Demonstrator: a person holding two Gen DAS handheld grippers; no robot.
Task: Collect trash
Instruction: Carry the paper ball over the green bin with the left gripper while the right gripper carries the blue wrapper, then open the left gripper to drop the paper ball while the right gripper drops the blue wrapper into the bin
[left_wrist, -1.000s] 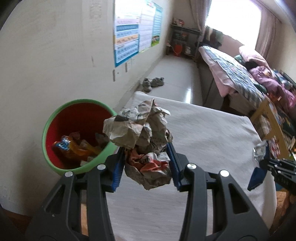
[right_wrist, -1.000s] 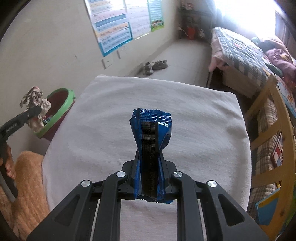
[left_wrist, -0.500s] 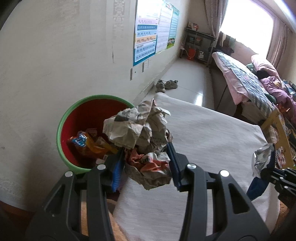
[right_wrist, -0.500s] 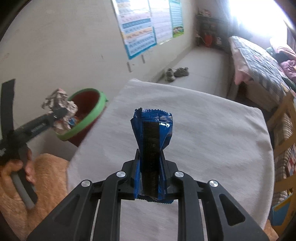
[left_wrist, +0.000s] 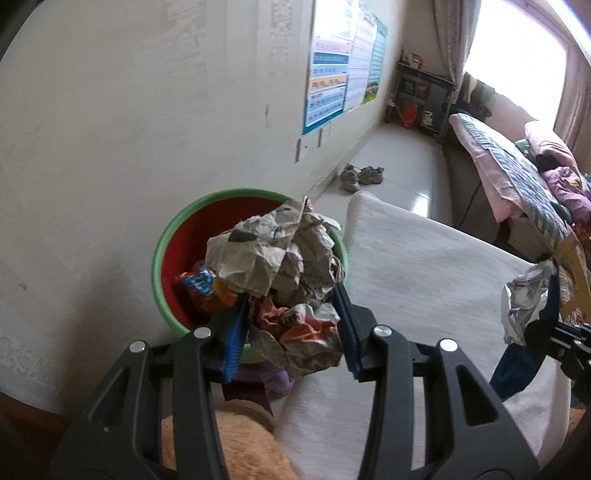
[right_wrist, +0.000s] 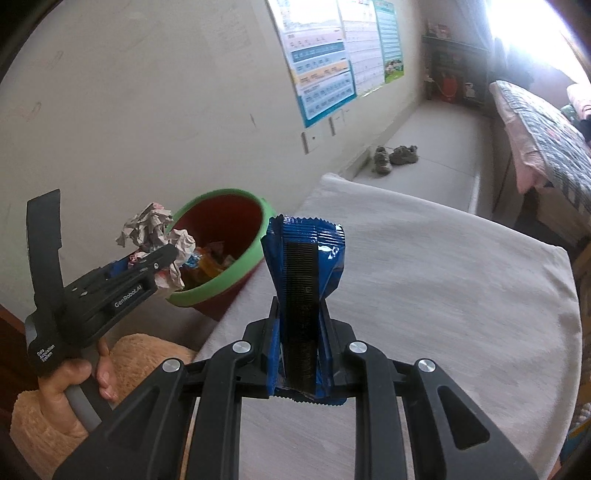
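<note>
My left gripper is shut on a crumpled newspaper ball and holds it over the near rim of a green-rimmed red trash bin with wrappers inside. In the right wrist view the left gripper with the paper ball hangs at the bin's left edge. My right gripper is shut on a blue snack wrapper, held upright above the table's left side; it shows in the left wrist view at the far right.
A table covered with a white cloth stands right of the bin. The wall with posters is behind the bin. Shoes lie on the floor beyond. A bed is at the back right.
Both grippers have moved left toward the bin, each keeping its hold. The paper ball now hangs over the bin's near rim; the blue wrapper is closer to the table's left edge.
</note>
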